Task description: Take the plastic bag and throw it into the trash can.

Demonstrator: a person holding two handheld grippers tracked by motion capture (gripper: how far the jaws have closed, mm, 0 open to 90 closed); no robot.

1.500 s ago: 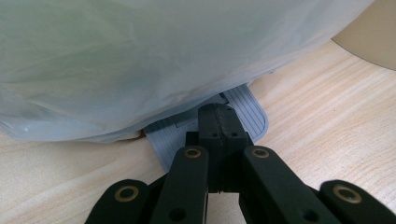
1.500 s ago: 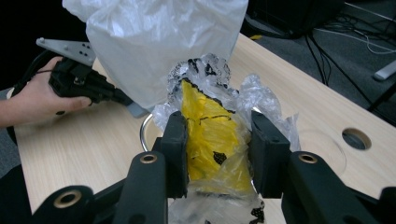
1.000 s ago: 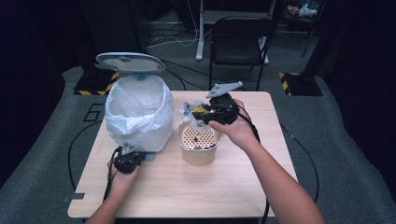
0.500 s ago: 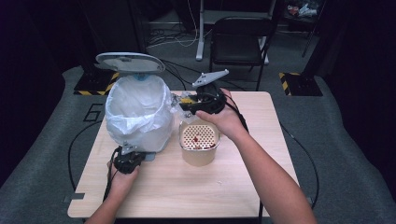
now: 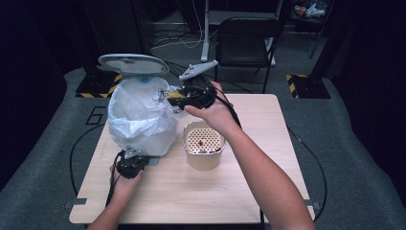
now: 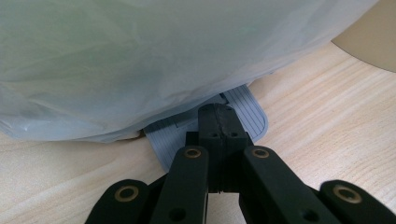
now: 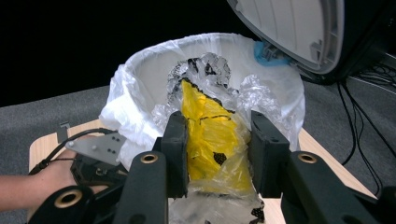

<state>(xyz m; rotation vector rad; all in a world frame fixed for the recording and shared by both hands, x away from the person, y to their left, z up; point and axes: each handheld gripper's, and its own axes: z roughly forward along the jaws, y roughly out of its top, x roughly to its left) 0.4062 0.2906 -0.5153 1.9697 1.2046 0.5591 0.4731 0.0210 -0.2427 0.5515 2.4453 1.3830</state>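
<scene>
- The room is dark, with a grey carpeted floor (image 5: 344, 143), a black chair (image 5: 246, 40) behind the surface and yellow-and-black striped tape (image 5: 299, 79) on the floor at both sides.
- A large pale figure that looks like a "6" (image 5: 95, 115) is marked on the floor left of the surface; no other writing can be read.
- The surface (image 5: 268, 143) is a light wooden tabletop with rounded corners.
- A pedal bin (image 5: 139, 120) stands at the left rear of the surface, lined with a white plastic bag (image 7: 135, 116); its grey lid (image 5: 133, 63) stands raised.
- A round beige container (image 5: 203, 146) sits near the middle of the surface, just right of the bin, with a perforated insert and a few reddish scraps inside.
- The right hand-held gripper (image 7: 218, 154) hovers at the bin's rim, jaws partly closed and clamping a crumpled yellow-and-clear plastic wrapper (image 7: 210, 140), which hangs over the bin's mouth.
- The left hand-held gripper (image 6: 218, 123), jaws pressed together, rests its tips on the bin's grey ribbed pedal (image 6: 247, 109) at the foot of the bin.
</scene>
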